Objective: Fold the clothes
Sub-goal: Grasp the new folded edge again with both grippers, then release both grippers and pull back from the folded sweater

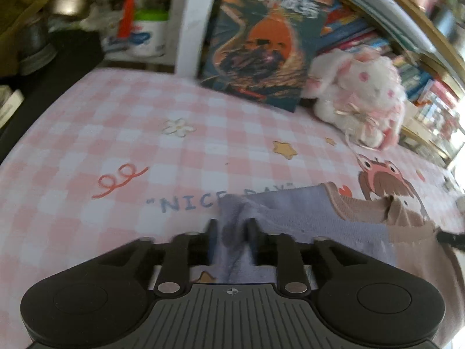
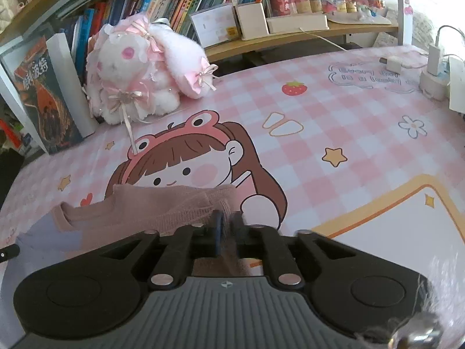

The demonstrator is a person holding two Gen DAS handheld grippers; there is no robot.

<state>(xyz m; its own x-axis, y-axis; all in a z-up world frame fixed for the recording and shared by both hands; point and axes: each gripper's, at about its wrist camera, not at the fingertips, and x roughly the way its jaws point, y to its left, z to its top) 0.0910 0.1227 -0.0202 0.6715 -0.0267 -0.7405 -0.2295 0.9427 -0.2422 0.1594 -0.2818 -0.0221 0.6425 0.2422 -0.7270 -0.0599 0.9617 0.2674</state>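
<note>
Pink checked desk mat (image 2: 334,110), bookshelf (image 2: 290,36) behind; left claw (image 1: 231,226), right claw (image 2: 228,218) each narrow, pinching sweater (image 2: 151,212).

The words "NICE DAY" are printed in blue on the pink checked table cover (image 1: 122,133), partly hidden by the garment (image 1: 305,215). Chinese characters are printed on the cover of the dark book (image 2: 43,99). The blue writing in the cloud shape (image 2: 369,77) on the cover is too blurred to be read.

The right gripper (image 2: 226,221) pinches the pink knit garment (image 2: 162,209) on the checked desk (image 2: 334,122), near a plush bunny (image 2: 139,69).
</note>
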